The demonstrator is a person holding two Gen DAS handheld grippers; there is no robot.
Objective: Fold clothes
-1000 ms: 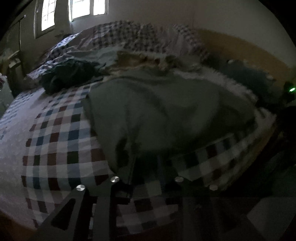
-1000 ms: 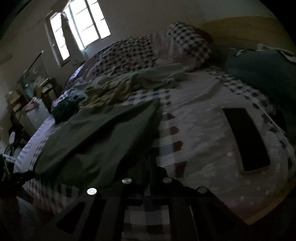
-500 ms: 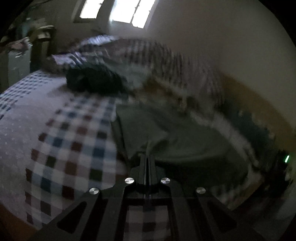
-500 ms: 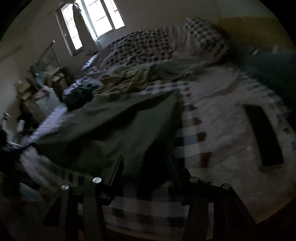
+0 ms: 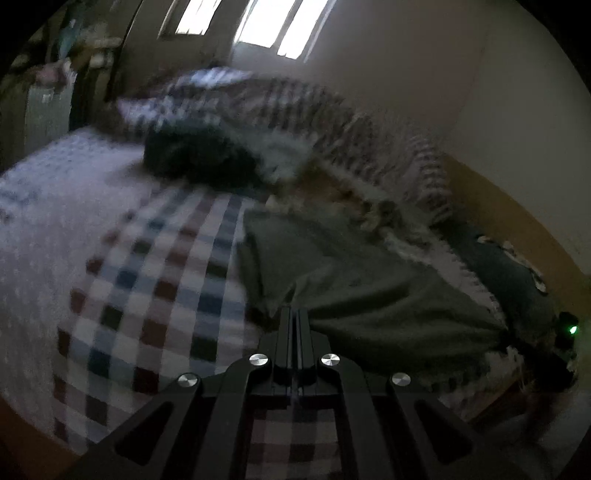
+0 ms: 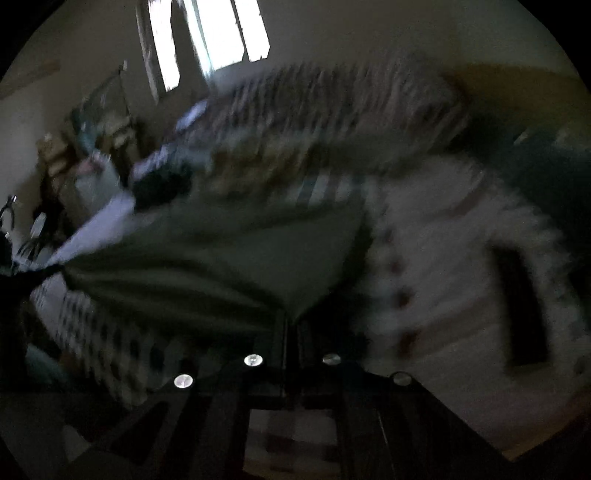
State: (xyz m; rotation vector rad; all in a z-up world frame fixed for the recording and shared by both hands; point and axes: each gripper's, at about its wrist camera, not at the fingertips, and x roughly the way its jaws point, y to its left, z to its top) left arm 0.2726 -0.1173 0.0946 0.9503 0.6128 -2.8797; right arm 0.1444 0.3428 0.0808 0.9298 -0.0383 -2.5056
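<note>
— Bedspread (image 5: 122, 280) first: what covers the bed?

— White cloth with a band of red, blue and dark checks across the middle. It reaches the near edge under both tools. Wooden bed frame (image 5: 517, 236) along the right side, in the left view.

— And the garment?

— Grey-green garment (image 5: 354, 280) lies flat on the checked band, its near edge lifted. Left gripper (image 5: 294, 314) has its fingers pressed together on a pinch of that edge. In the right view the same cloth (image 6: 221, 258) is drawn up to a point at the right gripper (image 6: 286, 321), whose fingers have just been closing and now meet on the corner.

— Anything else on the bed?

— Dark bundle of clothes (image 5: 199, 158) farther back, a yellowish piece beside it, and checked pillows (image 5: 295, 103) heaped near the wall. A flat black rectangle (image 6: 521, 306) rests on the white part, well apart from the garment; too blurred to name.

— The room?

— Dim. Bright window (image 5: 258, 26) behind the bed, pale plain wall (image 5: 406, 74) to its right, cluttered furniture (image 6: 74, 155) at the left. Both views are smeared.
</note>
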